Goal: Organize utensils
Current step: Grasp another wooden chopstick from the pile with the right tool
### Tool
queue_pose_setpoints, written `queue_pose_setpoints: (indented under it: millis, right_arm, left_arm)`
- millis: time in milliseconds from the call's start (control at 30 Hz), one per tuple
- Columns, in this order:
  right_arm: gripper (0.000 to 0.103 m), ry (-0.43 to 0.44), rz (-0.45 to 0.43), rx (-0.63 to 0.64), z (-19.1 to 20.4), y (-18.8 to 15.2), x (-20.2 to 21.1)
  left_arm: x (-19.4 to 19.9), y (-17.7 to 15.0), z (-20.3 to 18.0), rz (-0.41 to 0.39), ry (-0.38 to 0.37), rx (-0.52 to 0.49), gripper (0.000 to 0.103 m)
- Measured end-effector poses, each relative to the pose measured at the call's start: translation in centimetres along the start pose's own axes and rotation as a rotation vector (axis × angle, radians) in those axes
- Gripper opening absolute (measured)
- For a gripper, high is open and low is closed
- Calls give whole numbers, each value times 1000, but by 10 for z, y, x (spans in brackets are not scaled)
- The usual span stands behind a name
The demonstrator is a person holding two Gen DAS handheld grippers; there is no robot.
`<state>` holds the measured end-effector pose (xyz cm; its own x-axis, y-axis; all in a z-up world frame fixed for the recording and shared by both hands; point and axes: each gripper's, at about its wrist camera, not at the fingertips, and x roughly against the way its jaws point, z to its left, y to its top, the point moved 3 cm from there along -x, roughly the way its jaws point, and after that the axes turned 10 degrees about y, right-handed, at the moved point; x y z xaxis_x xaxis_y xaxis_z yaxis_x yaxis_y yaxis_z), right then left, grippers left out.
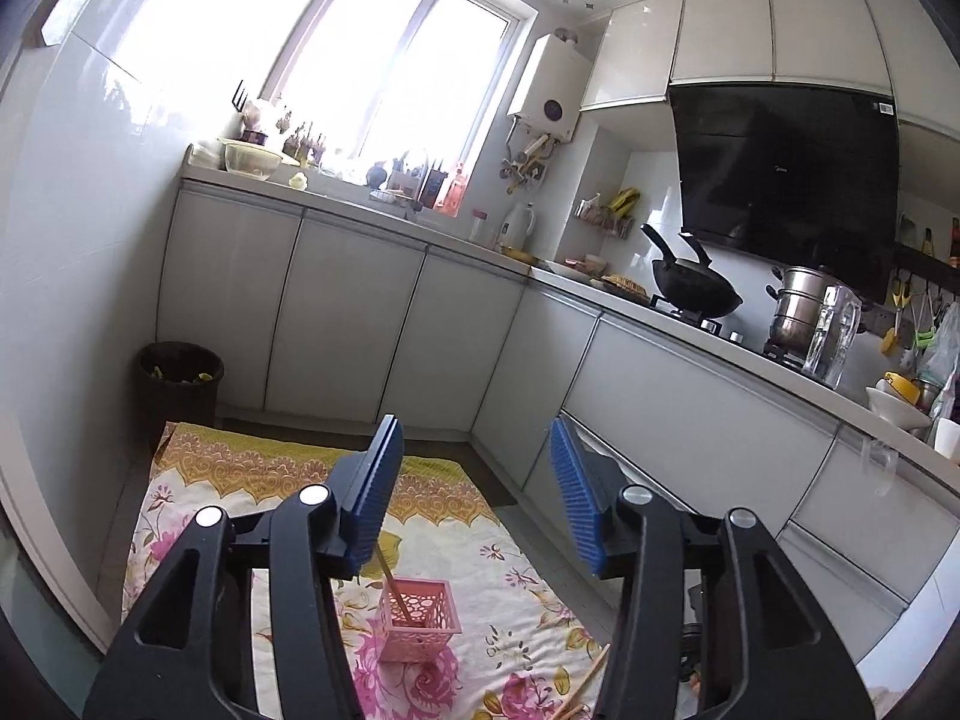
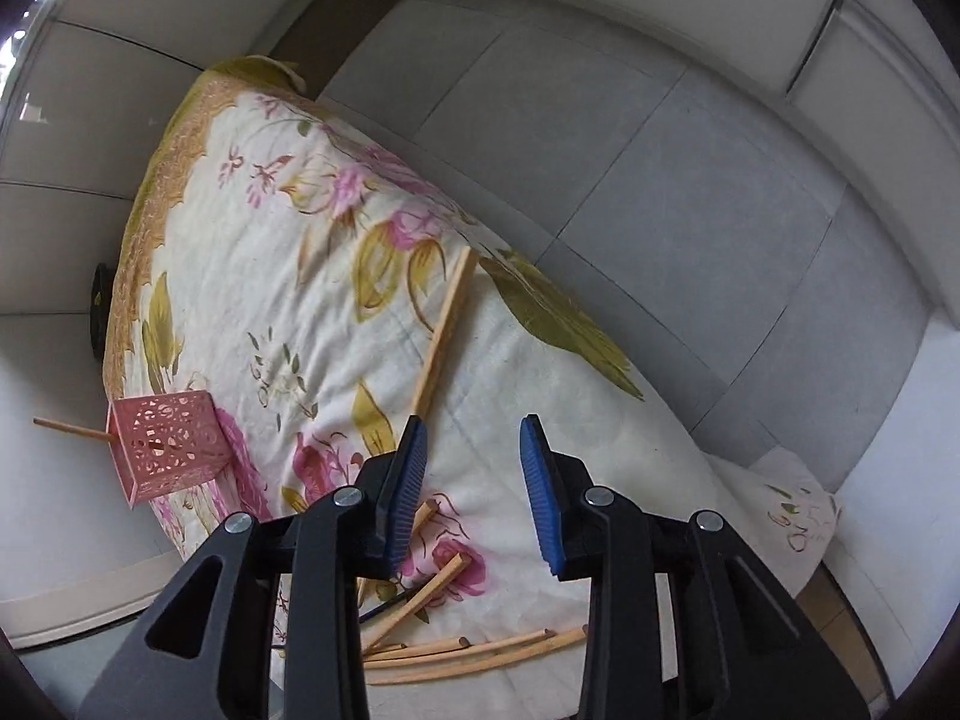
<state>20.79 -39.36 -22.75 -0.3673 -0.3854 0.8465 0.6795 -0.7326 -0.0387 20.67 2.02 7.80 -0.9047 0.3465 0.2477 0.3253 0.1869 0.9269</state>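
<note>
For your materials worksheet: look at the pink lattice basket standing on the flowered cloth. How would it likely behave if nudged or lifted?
The pink basket is probably light: its walls are thin and perforated. It may tip or slide easily, since it stands on soft, wrinkled cloth and one chopstick leans out over its rim. The lattice probably flexes under a hard squeeze.

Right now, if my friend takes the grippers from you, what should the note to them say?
Left hand-held gripper: open, empty, above the pink basket.
Right hand-held gripper: open, empty, pointing down at the floral cloth.
Done: one chopstick stands in the basket.
Left: a single chopstick lies on the cloth ahead of the right gripper, and a loose pile of chopsticks lies beneath it. All of these still need to go into the basket.
</note>
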Motion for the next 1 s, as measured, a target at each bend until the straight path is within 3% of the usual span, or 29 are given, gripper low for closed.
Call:
queue_pose_setpoints:
  millis: [333,400,500,667,1000]
  right_arm:
    - [32,-133,-54,-31,25,26,-36]
    - [12,-176,-71,-27,31,31,-39]
    - [8,-206,-114,-8,37,29,-42]
    - [8,-72,-211,98,59,5,-17]
    - [8,164,-370,364,146,-71,89]
  left_arm:
    - [12,-5,-8,11,-15,-33,51]
    - [13,-5,-5,11,-12,-27,51]
    - [13,-6,-1,16,-1,-30,51]
    - [9,-11,11,57,7,9,51]
    - [22,-5,19,28,12,46,51]
